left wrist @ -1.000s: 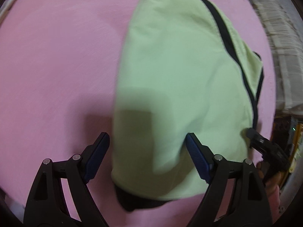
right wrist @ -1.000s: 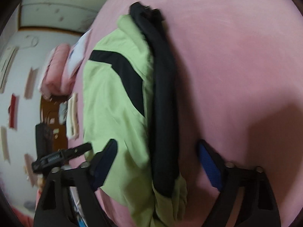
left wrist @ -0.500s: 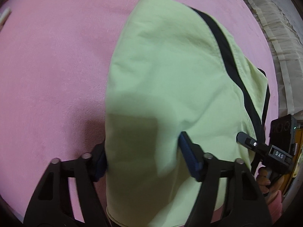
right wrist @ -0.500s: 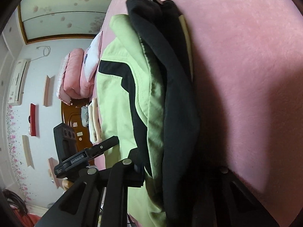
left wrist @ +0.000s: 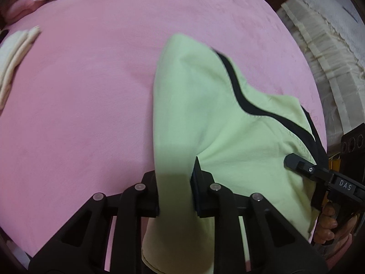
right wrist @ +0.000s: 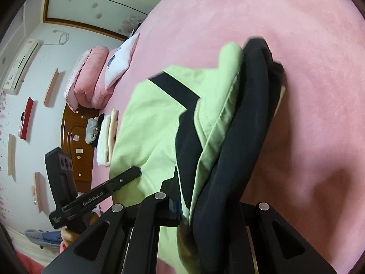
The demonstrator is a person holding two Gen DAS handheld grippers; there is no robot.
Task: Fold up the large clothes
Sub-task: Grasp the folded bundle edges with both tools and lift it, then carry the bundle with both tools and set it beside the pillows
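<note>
Garment (left wrist: 205,123), pale green with black stripe and thick black edge, on pink bedspread (left wrist: 79,91); near edge raised off the cover, far part resting on it. In right wrist view the black edge (right wrist: 246,123) runs folded along the green cloth, bunched into the jaws.

Left gripper (left wrist: 175,194): jaws narrow, pinching a fold of green cloth between the pads; they have just been closing, with the cloth between them. Right gripper (right wrist: 205,207): jaws narrow, clamped on the green and black layers together; also just been closing on that bundle. Right pad hidden by cloth.

Writing: "DAS" on the right gripper's body seen from the left wrist (left wrist: 344,185); "GenRobot.AI" on the left gripper's body seen from the right wrist (right wrist: 93,201). Fingers of a hand (left wrist: 328,223) wrap the handle below "DAS".

Against a second ago: both pairs of jaws stood wide then, garment lying flat between them; now both grip it, and the near edge is drawn up into creases.

Around: folded cream cloth (left wrist: 13,52), pink pillows (right wrist: 91,77), wooden headboard (right wrist: 77,141).
</note>
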